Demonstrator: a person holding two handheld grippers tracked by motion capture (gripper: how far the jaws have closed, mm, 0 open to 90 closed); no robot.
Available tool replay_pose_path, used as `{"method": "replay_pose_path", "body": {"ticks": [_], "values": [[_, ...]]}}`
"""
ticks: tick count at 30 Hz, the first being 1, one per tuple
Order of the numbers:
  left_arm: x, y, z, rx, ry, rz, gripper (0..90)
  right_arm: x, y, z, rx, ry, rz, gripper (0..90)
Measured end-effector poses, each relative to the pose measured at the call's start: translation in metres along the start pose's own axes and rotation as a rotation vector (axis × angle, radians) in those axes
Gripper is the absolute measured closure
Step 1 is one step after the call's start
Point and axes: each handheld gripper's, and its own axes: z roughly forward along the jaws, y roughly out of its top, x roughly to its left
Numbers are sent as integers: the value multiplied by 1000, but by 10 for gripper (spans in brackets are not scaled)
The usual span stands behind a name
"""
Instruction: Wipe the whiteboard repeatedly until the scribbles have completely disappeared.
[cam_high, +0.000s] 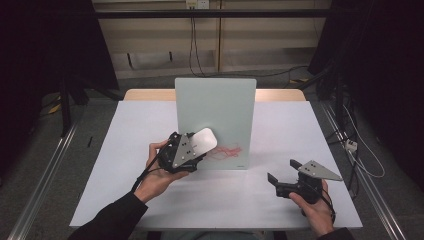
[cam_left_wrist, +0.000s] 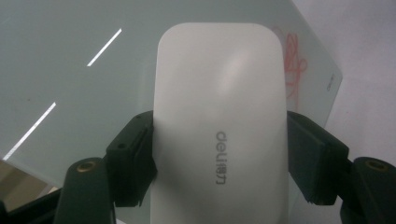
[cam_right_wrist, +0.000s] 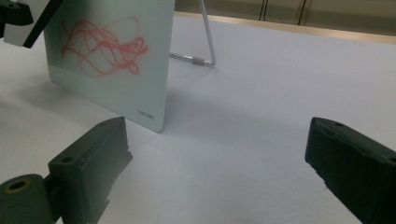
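Observation:
A pale green glass board stands upright on a wire stand mid-table, with red scribbles near its lower edge. My left gripper is shut on a white eraser, held against the board's lower left, just left of the scribbles. In the left gripper view the eraser sits clamped between both black pads, the scribbles showing past its right side. My right gripper rests open at the front right of the table, nothing between its pads; the board and its scribbles lie ahead on its left.
The table is covered with a white sheet. The board's wire stand props it from behind. Dark curtains, cables and metal rails surround the table.

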Motion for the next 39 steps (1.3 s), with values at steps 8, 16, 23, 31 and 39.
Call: {"method": "replay_pose_path", "body": {"ticks": [8, 16, 23, 31, 39], "values": [[-5, -2, 3, -1, -5, 1, 312, 0, 0, 0, 0, 0, 0, 60], [-13, -1, 9, -2, -19, 15, 312, 0, 0, 0, 1, -1, -3, 59], [-25, -5, 16, 15, -62, 20, 312, 0, 0, 0, 0, 2, 0, 59], [-32, -10, 20, 40, -107, 24, 312, 0, 0, 0, -1, 4, 0, 59], [-8, 1, 8, 2, -52, -20, 312, 0, 0, 0, 1, 3, -3, 59]]}}
